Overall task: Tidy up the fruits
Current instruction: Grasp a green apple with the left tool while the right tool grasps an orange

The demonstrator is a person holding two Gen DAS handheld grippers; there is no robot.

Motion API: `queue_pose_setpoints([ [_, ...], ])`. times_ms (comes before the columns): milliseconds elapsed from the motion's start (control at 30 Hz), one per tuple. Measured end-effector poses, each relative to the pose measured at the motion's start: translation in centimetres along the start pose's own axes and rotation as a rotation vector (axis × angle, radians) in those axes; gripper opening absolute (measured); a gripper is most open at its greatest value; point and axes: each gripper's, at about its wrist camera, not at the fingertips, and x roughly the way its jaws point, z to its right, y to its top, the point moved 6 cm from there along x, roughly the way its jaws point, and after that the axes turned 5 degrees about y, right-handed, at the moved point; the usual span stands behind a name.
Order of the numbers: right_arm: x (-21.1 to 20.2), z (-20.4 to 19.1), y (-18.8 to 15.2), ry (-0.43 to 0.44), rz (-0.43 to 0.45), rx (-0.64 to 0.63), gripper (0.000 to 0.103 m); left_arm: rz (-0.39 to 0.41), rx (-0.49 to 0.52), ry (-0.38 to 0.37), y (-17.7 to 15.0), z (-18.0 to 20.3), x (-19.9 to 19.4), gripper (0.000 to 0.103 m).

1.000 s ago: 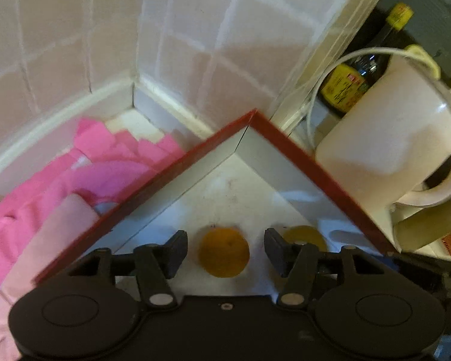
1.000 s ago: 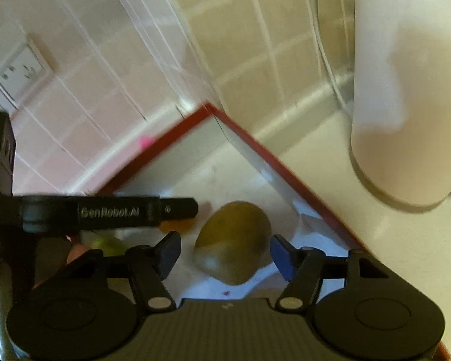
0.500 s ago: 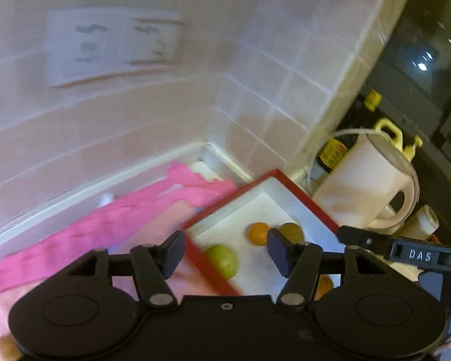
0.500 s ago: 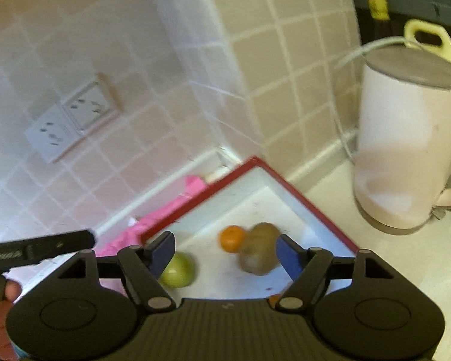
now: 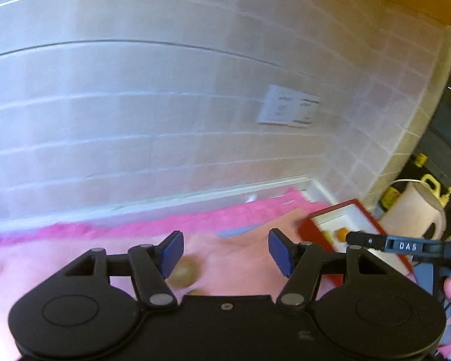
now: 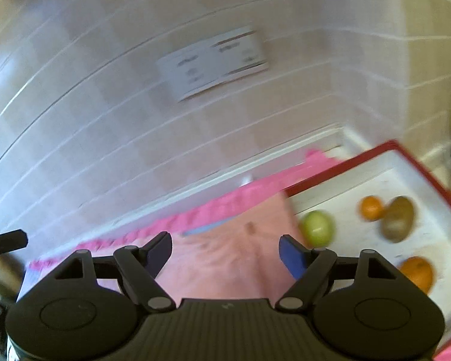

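A red-rimmed white tray (image 6: pixel 339 170) sits in the tiled corner and holds a green apple (image 6: pixel 317 228), a small orange (image 6: pixel 371 207), a brown kiwi (image 6: pixel 398 218) and a bigger orange (image 6: pixel 418 272). The tray also shows far right in the left wrist view (image 5: pixel 372 215). My right gripper (image 6: pixel 225 251) is open and empty, above the pink cloth left of the tray. My left gripper (image 5: pixel 225 251) is open and empty over the pink cloth (image 5: pixel 240 252). A brown fruit (image 5: pixel 185 270) lies on the cloth just by its left finger.
A tiled wall with a white socket plate (image 6: pixel 213 60) stands behind the cloth. A pale kettle (image 5: pixel 415 215) and a dark bottle stand to the right of the tray. The other gripper's arm (image 5: pixel 400 245) reaches in at the right of the left wrist view.
Both grippers have pulled up and back to the left, away from the tray. The kiwi that lay between my right fingers now rests in the tray. Both grippers stay open.
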Motion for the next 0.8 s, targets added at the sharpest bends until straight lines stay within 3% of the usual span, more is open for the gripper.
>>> queue_pose_setpoints([
  [167,2.3,-5.2,-2.2,0.053,-0.074,-0.08,0.08,-0.02,-0.008,0.097,-4.4,-4.4,-3.3,0.075],
  [300,4.1,-8.6,-4.4,0.082,-0.133,-0.144,0.081,-0.084,0.018,0.125,-8.7,-6.4,-4.4,0.075],
  [567,7.7,-11.8,-11.3,0.101,-0.321,-0.239,0.081,-0.27,0.039,0.055,-19.6,-7.2,-4.4,0.078],
  [800,9.4,-12.5,-16.5,0.093,-0.426,-0.277,0.081,-0.342,-0.018,0.003,-24.8,-6.2,-3.1,0.078],
])
